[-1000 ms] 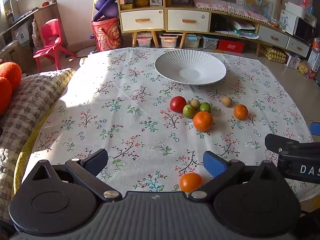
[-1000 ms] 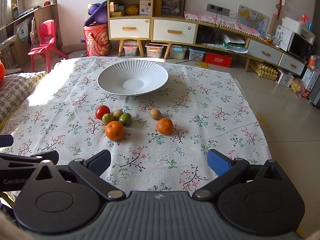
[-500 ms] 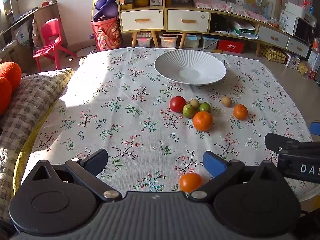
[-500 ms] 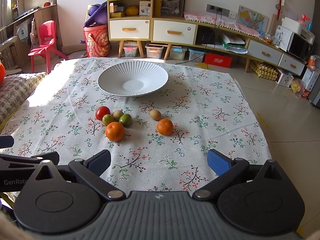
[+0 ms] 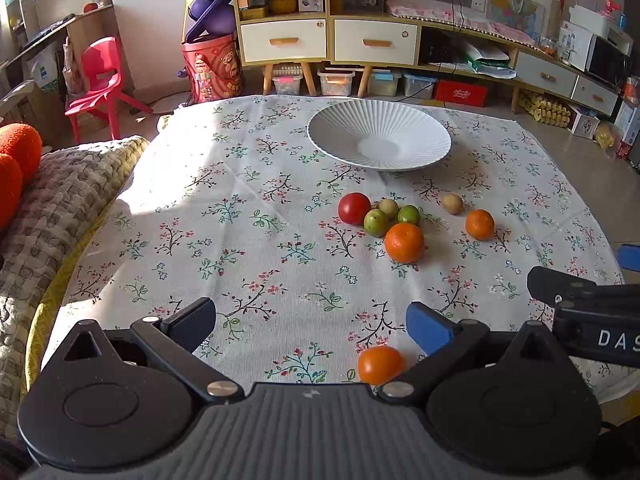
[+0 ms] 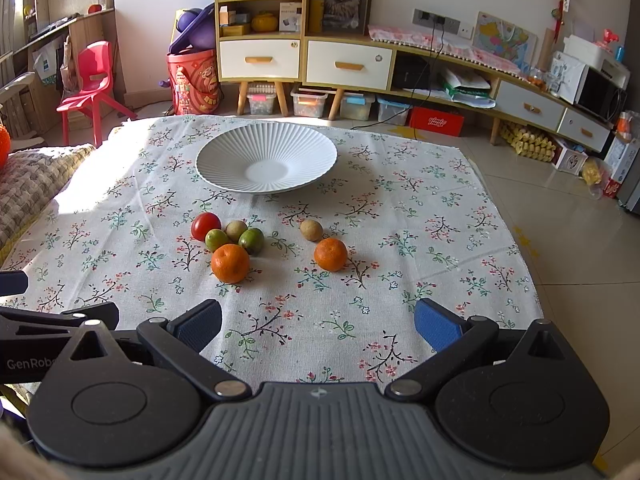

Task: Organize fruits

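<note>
Two grippers hover low over the near edge of the counter (image 6: 420,216), which is covered by a floral cloth. The left gripper (image 5: 310,324) has its fingers spread wide and holds nothing; a small orange tomato-like fruit (image 5: 380,364) lies on the cloth just inside its right finger, close to the blue pad, though whether they touch cannot be told. The right gripper (image 6: 318,322) is likewise wide open and empty, with only bare cloth between its fingers. Each gripper shows at the edge of the other's view, so they sit side by side.

Farther out, near the middle of the cloth, a cluster of fruit sits packed together: a large orange (image 6: 230,263) at the front, two green fruits (image 6: 251,241) and a brownish one (image 6: 236,230) behind it, and a red tomato (image 6: 205,226) on the left. Slightly apart to the right are a smaller orange (image 6: 330,254) and, just behind it, a small tan fruit (image 6: 311,230).

Beyond the fruit stands a white ribbed plate (image 6: 224,160), with nothing in it. Past the counter's far edge are a red chair (image 6: 93,80), a red bin (image 6: 192,80) and a low cabinet with drawers (image 6: 304,60).
</note>
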Available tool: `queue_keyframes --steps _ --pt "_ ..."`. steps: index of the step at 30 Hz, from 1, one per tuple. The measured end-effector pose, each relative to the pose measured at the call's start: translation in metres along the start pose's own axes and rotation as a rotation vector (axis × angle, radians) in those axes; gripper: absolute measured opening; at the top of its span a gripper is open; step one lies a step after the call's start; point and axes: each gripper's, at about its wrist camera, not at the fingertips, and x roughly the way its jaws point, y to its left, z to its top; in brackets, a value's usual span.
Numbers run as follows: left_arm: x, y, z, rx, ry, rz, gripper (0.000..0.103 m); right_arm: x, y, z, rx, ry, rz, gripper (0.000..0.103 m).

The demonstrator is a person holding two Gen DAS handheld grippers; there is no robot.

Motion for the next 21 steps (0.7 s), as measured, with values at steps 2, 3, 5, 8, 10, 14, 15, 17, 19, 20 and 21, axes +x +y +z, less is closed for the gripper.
queue_keyframes --steps 2,3,5,8,10,14,15,17,19,20,21 --pt "0.001 0.000 0.000 0.000 0.001 -0.002 0.092 0.000 0.000 0.000 -0.002 0.000 -0.003 0.103" --pt "0.001 0.000 0.001 -0.001 0.001 -0.003 0.092 0.001 0.000 0.000 -0.003 0.000 -0.004 0.103" --pt "0.003 0.001 0.000 0.002 0.002 -0.002 0.092 0.001 0.000 0.000 -0.003 0.000 -0.004 0.103" --pt "0.005 0.000 0.001 0.009 -0.001 -0.001 0.092 0.002 0.000 0.001 -0.003 -0.004 -0.004 0.103" --pt "0.007 0.001 0.000 0.013 -0.002 -0.002 0.092 0.004 -0.001 0.001 -0.002 -0.013 -0.005 0.103" --pt "0.013 -0.001 0.000 0.028 0.001 -0.010 0.092 0.008 -0.003 0.000 -0.004 -0.023 -0.010 0.103" --pt "0.014 -0.001 0.000 0.029 0.003 -0.011 0.092 0.010 -0.003 0.000 -0.005 -0.024 -0.009 0.103" --pt "0.017 -0.001 0.000 0.029 -0.001 -0.012 0.092 0.014 -0.003 -0.001 -0.006 -0.023 -0.003 0.103" --pt "0.020 0.000 0.000 0.029 -0.007 -0.012 0.092 0.017 -0.004 -0.002 -0.006 -0.024 0.009 0.103" --pt "0.021 0.000 0.000 0.028 -0.010 -0.013 0.092 0.019 -0.004 -0.002 -0.007 -0.025 0.012 0.103" --pt "0.023 0.001 0.001 0.027 -0.011 -0.013 0.092 0.021 -0.004 -0.002 -0.008 -0.027 0.014 0.103"
